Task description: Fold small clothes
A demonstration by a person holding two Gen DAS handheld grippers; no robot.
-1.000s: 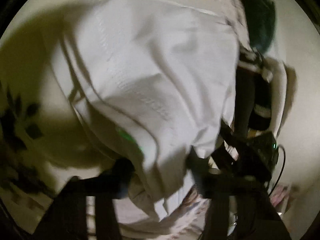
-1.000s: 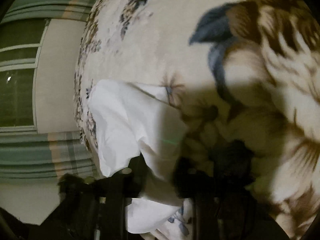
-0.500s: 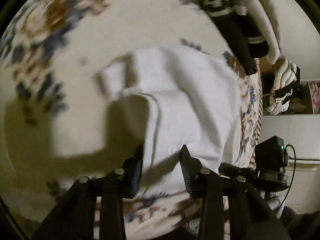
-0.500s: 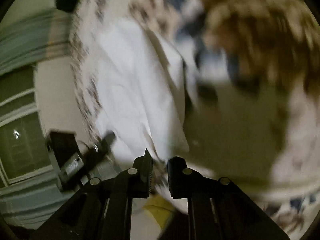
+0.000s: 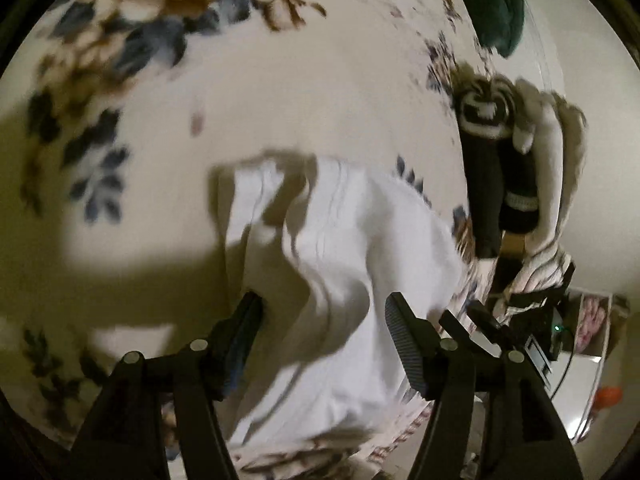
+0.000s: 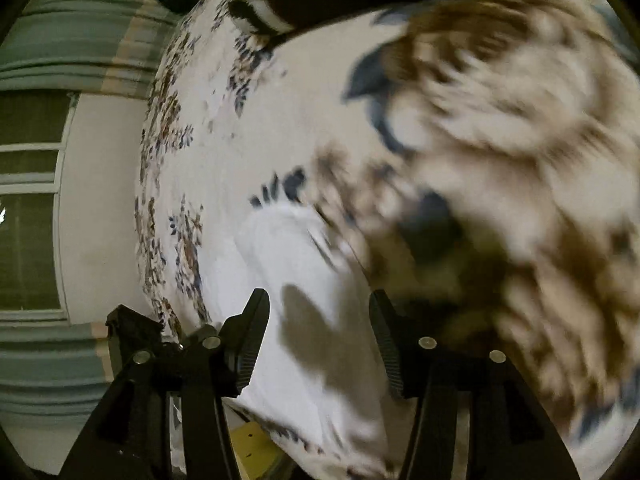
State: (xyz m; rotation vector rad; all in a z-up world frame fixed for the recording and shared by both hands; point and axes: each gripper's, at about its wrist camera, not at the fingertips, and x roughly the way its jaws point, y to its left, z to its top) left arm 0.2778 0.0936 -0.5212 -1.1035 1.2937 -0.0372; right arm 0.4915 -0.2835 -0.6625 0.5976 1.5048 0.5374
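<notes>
A small white garment (image 5: 352, 264) lies rumpled on a floral bedspread (image 5: 280, 80) near the bed's edge. My left gripper (image 5: 322, 312) hovers over its near end; the jaws are opening, cloth lies below the gap and the pads do not press it. In the right wrist view the same white garment (image 6: 304, 280) lies flat under my right gripper (image 6: 318, 308). Its jaws are opening too, with nothing pinched between them. Both views are blurred by motion.
A heap of dark and cream clothes (image 5: 508, 160) sits at the bed's right edge, with a dark green cloth (image 5: 496, 4) beyond it. Black-and-white striped clothing (image 6: 260, 4) lies at the far end of the bed. A curtained window (image 6: 32, 200) stands left of the bed.
Both grippers were shut on the white garment and have let it go, jaws now spread. The garment went from hanging in the air to lying on the bedspread.
</notes>
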